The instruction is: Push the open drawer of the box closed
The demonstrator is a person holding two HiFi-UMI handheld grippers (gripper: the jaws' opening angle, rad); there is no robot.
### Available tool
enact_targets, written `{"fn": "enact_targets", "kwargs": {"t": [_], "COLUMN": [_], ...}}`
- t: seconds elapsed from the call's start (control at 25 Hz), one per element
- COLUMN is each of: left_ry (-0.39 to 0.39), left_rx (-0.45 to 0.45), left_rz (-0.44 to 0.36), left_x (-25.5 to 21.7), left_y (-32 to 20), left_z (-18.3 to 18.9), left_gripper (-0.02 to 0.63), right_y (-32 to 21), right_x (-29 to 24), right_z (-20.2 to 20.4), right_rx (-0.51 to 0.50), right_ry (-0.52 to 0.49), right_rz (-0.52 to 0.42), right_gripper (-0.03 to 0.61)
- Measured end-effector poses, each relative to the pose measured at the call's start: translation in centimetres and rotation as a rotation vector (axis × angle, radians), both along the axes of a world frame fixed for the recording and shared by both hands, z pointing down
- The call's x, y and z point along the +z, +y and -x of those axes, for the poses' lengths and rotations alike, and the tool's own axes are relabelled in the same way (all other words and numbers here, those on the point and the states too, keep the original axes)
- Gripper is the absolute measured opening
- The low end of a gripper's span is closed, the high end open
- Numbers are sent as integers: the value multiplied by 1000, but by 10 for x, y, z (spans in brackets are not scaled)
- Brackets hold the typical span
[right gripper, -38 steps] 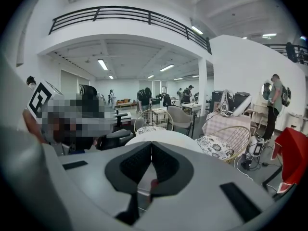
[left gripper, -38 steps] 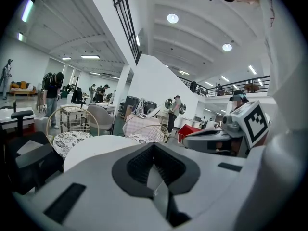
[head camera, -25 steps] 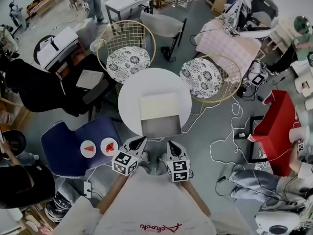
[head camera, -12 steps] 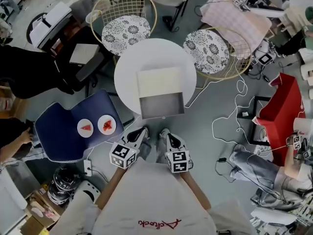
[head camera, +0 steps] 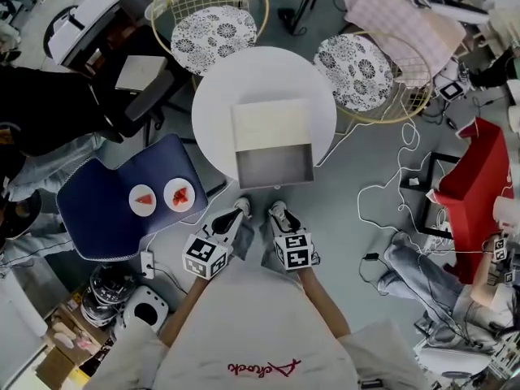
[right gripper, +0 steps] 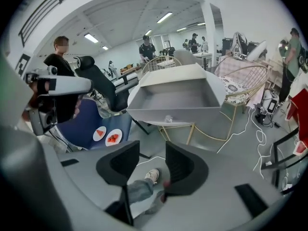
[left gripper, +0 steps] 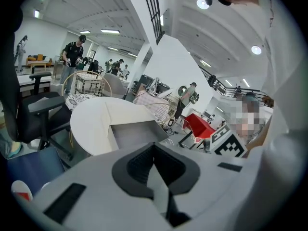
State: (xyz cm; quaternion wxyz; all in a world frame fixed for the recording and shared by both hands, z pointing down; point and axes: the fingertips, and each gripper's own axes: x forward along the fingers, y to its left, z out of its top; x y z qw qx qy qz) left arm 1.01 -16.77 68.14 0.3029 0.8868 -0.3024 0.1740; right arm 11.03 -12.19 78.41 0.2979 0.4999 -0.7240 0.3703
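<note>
A cream box [head camera: 270, 124] sits on the round white table [head camera: 215, 96], and its grey drawer [head camera: 274, 169] is pulled out toward me. The drawer looks empty in the right gripper view [right gripper: 175, 100] and is partly visible in the left gripper view [left gripper: 137, 134]. Both grippers hang low in front of my body, short of the drawer front and touching nothing. The left gripper [head camera: 230, 226] has its pads together [left gripper: 154, 165]. The right gripper [head camera: 280, 218] is opening, and only the floor and my shoe show through its gap [right gripper: 152, 165].
A blue chair [head camera: 97, 210] at the left holds two plates of red food [head camera: 162, 197]. Two wire chairs with patterned cushions [head camera: 214, 29] [head camera: 353, 62] stand behind the table. A red stand [head camera: 471, 185] and loose cables [head camera: 390, 193] lie at the right. People stand further off.
The table and box have slid upward in the head view, and the gap between the drawer front and both grippers has grown. The grippers stay close to my body.
</note>
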Motion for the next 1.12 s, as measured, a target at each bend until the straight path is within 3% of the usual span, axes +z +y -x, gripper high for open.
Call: {"fn": "enact_targets", "kwargs": {"t": [0.72,0.8,0.88,1.12], "left_ry": [-28,-31,-30,-30], "left_rx": [-59,-62,-66,-70], "left_rz": [28,30,31,36], "left_x": [3,3,3,4], "left_y": [-6,-6,-7,-12], "left_z": [27,28,29,33], "left_gripper": [12,12,12,12], "right_y": [-70,-74,-75,-77], "right_x": [52,53,54,56], "right_z": [-6,-6,-9,-7], "right_rx": [10,12,17,20], "right_ry": [72,89,115,120], "right_rz": [69,72,74,71], "right_gripper": [169,153,80,78]}}
